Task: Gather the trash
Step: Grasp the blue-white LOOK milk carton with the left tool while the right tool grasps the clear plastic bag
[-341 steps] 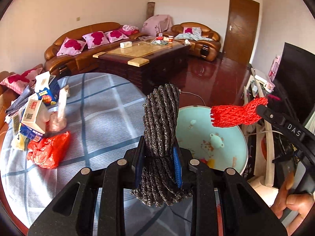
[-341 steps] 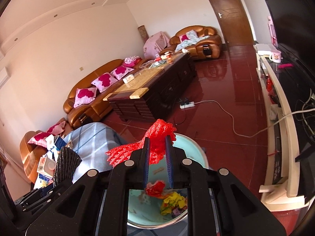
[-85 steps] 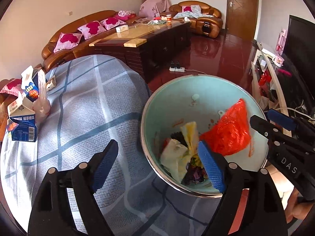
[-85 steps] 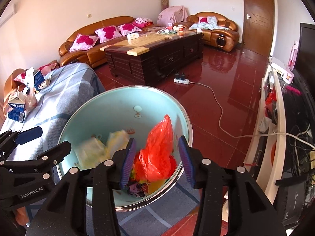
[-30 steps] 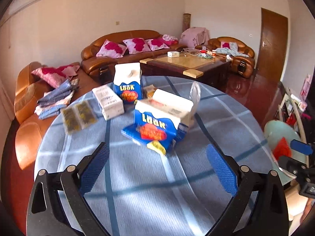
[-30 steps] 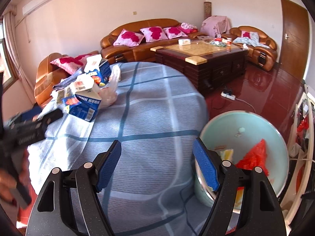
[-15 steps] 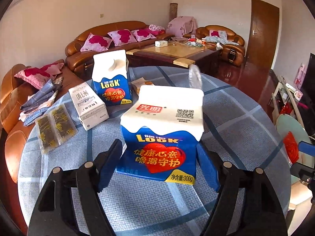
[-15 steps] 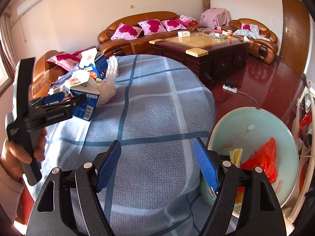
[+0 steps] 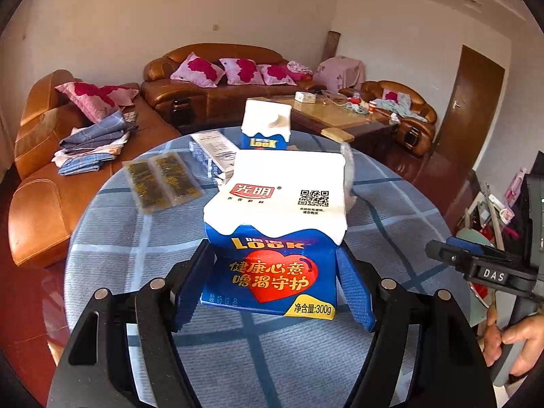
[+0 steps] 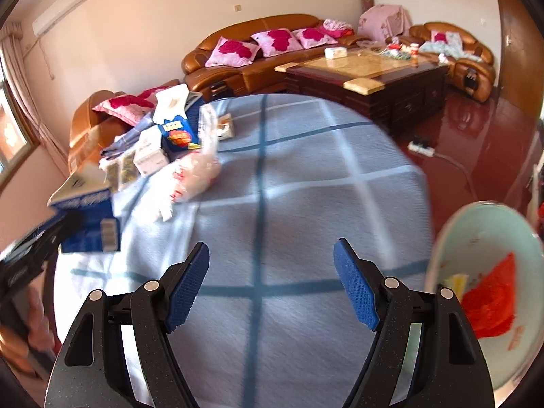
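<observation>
**Left jaws on 1 carton, more trash waiting on the table**

Left gripper [image 9: 273,282] has its blue pads set against both sides of a blue-and-white LOOK carton [image 9: 275,234]; the jaws have just been closing around it, and the carton appears pinched and raised off the checked tablecloth [image 9: 112,238] at the front of the round table. Right gripper [image 10: 272,285] hangs over bare cloth with its jaws spread and nothing between them.

Progress looks partial. The pale green bin [image 10: 452,238] beside the table already holds a red plastic bag [image 10: 493,302] and something yellow. This carton has not yet reached it.

Left to collect, by my reading: a 2nd LOOK carton [image 9: 265,125] standing at the far edge, a white box [image 9: 214,146] lying beside it, 2 flat brownish sachets [image 9: 159,180], and a crumpled clear bag [image 10: 197,173] near the carton's place. Which of these count as trash I cannot say for certain.

Between carton and bin lies only open cloth, yet the right gripper sits on that side, so it could get in the way of the carry. Sofas and a coffee table [image 9: 340,115] stand well behind.
</observation>
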Tool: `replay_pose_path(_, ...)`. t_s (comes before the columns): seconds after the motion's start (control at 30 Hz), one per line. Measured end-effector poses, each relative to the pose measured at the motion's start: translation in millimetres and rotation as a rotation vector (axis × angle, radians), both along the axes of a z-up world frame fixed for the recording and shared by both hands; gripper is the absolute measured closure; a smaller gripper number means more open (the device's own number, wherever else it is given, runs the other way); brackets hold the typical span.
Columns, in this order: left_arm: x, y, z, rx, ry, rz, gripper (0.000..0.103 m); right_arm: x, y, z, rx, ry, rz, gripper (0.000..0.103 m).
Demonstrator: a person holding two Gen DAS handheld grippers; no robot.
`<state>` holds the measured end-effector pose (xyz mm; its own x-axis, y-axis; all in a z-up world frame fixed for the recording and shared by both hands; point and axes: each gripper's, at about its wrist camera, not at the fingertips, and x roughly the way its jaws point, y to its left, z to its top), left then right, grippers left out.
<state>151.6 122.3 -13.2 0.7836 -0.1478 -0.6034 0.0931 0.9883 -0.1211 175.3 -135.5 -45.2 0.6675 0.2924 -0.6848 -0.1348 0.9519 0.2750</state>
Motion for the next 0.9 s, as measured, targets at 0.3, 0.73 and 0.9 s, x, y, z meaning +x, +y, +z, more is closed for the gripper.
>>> replay_pose_path(0.3,7,46,-22,0.087,0.068,0.214,0.033,46,55,-1,0.113,0.047,0.009,0.027)
replay_pose_path(0.73,16,59,-29,0.074,0.07,0.286,0.033,91,115,-31,0.072,0.141,-0.015,0.042)
replay_pose_path(0.9,15,59,-30,0.073,0.067,0.285,0.032,89,124,-32,0.005,0.124,0.028,0.072)
